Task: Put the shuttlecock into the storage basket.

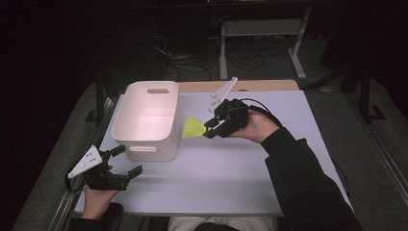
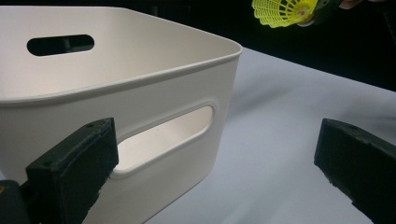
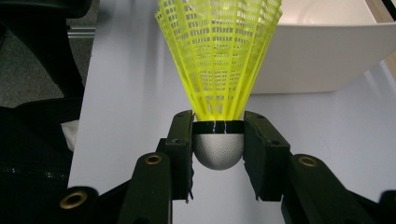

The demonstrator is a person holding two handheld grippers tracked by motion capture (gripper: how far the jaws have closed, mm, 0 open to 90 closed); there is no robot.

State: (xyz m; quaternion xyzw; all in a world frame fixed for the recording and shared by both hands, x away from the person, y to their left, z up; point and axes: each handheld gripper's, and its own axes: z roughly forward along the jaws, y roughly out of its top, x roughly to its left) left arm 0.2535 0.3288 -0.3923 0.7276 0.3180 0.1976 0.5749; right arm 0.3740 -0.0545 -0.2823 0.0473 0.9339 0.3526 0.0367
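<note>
1. High view. A white bin (image 1: 146, 120) is standing on the pale surface (image 1: 226, 168), toward its left side, with nothing showing inside it. The right gripper (image 1: 206, 132) is being held above the surface just right of the bin, pointing toward the bin's right wall. A yellow shuttlecock (image 1: 193, 127) is sitting in its tip, the skirt fanning toward the bin and hanging just beside the wall; whether the two are touching cannot be told. The left gripper (image 1: 129, 161) is resting at the surface's near left corner, close to the bin's front wall, its jaws standing apart with nothing between them.

2. Left gripper view. The two black jaws are rising wide apart. The bin (image 2: 140, 70) is standing close ahead, its front handle slot lying just past the left jaw. The shuttlecock (image 2: 282, 11) is showing at the top edge, above and beyond the bin's rim.

3. Right gripper view. The jaws are clamping the shuttlecock (image 3: 219, 70) by its rounded grey cork base, one pad on each side. The yellow mesh skirt is pointing away from the gripper toward the bin (image 3: 336, 51), which is lying beyond at the upper right.
</note>
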